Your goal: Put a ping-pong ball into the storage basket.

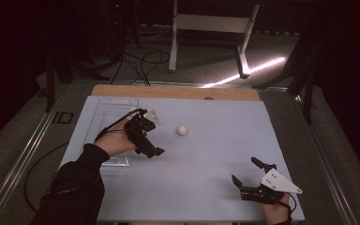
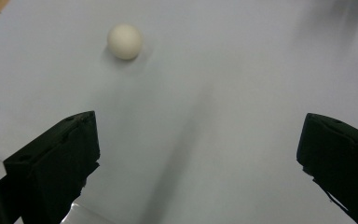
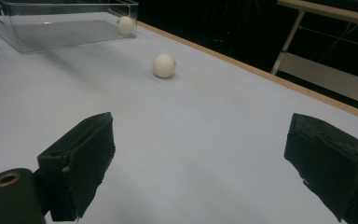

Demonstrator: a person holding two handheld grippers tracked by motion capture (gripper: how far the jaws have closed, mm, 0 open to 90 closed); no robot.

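A: Where is the small round white ball?

B: It sits on the pale blue table top, near the far side. Nothing touches it. In the left gripper view the ball is up at the top, a bit to the left, ahead of the black jaws.

A: Which tongs are closest to it?

B: The left black gripper. It is near the ball but apart from it. Its jaws stand wide open and hold nothing. A hand in a dark sleeve holds it.

A: What is under that hand?

B: A clear plastic box lies on the left part of the table. In the right gripper view you can see a second small white ball inside the box, at its far corner.

A: And the other tongs?

B: The right black gripper with a grey three-cornered plate on top is at the near right corner, well apart from the ball. Its jaws are wide open too, and they hold nothing. In the right gripper view the loose ball sits far ahead on the table, between the box and the wooden edge.

A: What is past the table?

B: A dark floor with black cables and a white metal frame.
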